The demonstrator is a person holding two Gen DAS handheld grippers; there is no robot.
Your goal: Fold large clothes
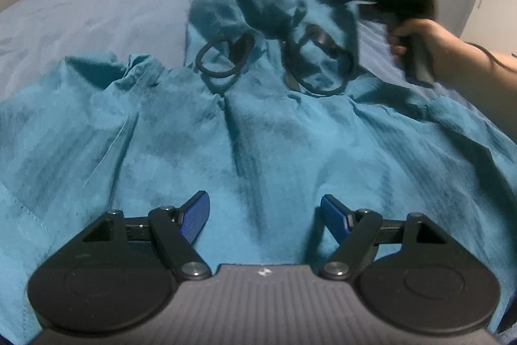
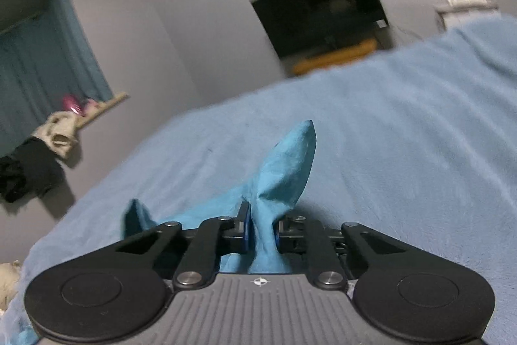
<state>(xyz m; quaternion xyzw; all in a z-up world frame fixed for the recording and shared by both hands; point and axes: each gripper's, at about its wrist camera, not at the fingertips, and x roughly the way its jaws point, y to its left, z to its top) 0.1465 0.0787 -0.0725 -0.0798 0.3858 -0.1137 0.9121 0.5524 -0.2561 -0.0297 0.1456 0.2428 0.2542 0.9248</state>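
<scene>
Teal garment [image 1: 258, 134] spread crumpled over the blue bedcover [image 1: 80, 12], body flat so it can be folded. Left wrist view: left gripper [image 1: 265, 212] hovers low over the near part, jaws wide, nothing between them. The right gripper [image 1: 336, 0], blurred, has the far hooded end lifted, probably to pull it straight; black drawcords [image 1: 223, 60] loop below. Right wrist view: right gripper [image 2: 261, 231] clamped on a pinch of teal cloth that stands up between its fingers.
</scene>
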